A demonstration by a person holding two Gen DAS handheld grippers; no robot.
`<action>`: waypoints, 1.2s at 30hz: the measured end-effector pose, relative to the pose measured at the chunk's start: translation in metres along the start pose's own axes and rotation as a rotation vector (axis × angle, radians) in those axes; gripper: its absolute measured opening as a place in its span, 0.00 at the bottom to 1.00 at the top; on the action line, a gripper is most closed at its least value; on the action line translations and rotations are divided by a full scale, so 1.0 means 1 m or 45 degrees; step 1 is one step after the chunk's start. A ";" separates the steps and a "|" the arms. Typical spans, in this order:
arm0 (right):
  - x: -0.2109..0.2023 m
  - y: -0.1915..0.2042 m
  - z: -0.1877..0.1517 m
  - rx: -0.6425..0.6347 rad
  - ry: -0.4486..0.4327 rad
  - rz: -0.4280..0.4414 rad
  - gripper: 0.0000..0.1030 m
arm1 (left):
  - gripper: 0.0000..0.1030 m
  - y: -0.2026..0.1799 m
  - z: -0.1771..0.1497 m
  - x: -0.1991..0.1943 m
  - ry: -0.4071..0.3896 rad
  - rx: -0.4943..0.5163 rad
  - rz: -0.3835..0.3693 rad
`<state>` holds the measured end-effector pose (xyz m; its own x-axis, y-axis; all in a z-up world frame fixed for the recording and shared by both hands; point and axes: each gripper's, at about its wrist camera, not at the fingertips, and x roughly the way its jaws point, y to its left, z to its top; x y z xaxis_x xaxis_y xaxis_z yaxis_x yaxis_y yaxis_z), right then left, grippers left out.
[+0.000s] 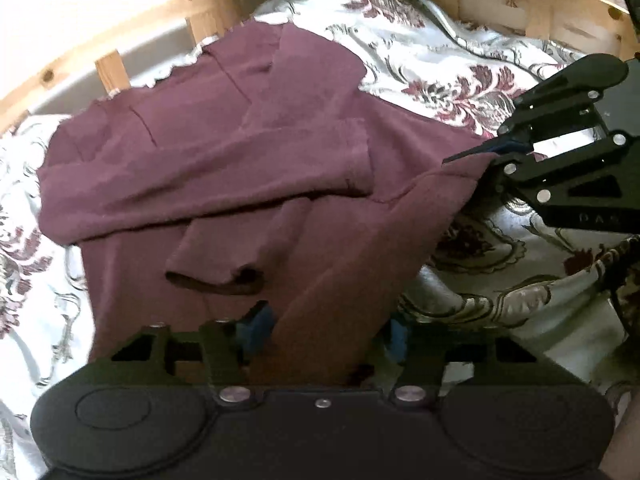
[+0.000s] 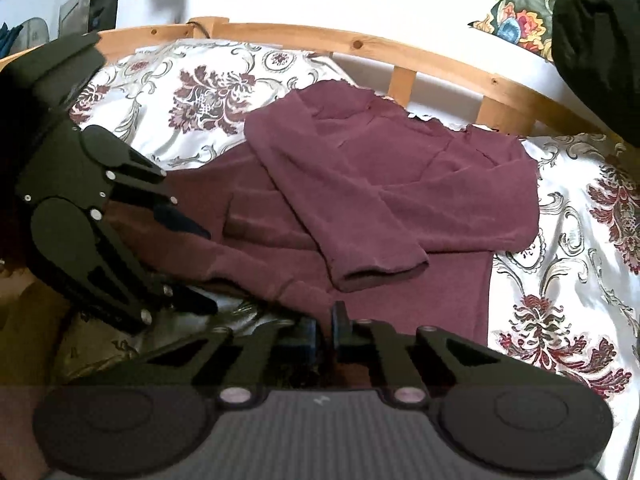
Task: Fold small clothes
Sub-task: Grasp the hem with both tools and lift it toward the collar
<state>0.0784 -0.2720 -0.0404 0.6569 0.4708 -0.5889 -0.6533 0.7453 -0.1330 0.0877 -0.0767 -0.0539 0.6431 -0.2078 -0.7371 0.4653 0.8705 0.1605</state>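
A maroon long-sleeved top (image 1: 208, 152) (image 2: 400, 184) lies spread on a floral bedspread, both sleeves folded across its body. My left gripper (image 1: 326, 336) stands at the near hem, and a raised band of the fabric runs between its blue pads (image 1: 256, 332), which are still apart. From the right wrist view the left gripper (image 2: 206, 268) has one finger over the hem and one under it. My right gripper (image 2: 326, 328) is shut on the hem's edge. In the left wrist view the right gripper (image 1: 468, 156) pinches that corner and holds it lifted off the bed.
The floral bedspread (image 1: 440, 60) (image 2: 560, 280) covers the whole bed. A wooden bed rail (image 1: 112, 68) (image 2: 440, 64) runs behind the top, with a white wall beyond. A dark bulky shape (image 2: 596, 40) hangs at the upper right.
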 end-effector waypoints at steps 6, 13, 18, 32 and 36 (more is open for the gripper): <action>-0.002 -0.003 0.002 0.028 -0.018 -0.016 0.07 | 0.37 0.002 -0.013 -0.020 -0.043 0.097 0.127; -0.003 -0.003 0.003 0.038 -0.020 -0.036 0.07 | 0.33 0.034 -0.041 -0.031 0.040 0.017 0.262; 0.003 0.001 0.000 -0.007 0.038 -0.049 0.11 | 0.21 0.057 -0.054 -0.038 0.043 -0.118 0.280; 0.015 0.017 -0.021 -0.217 0.312 -0.327 0.63 | 0.06 0.089 -0.030 -0.061 -0.160 -0.305 0.242; 0.015 0.020 -0.024 -0.299 0.329 -0.422 0.53 | 0.06 0.097 -0.020 -0.067 -0.215 -0.320 0.252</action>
<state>0.0664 -0.2611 -0.0713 0.7484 0.0707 -0.6595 -0.5115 0.6946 -0.5059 0.0769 0.0308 -0.0020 0.8067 -0.0769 -0.5859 0.1712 0.9794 0.1071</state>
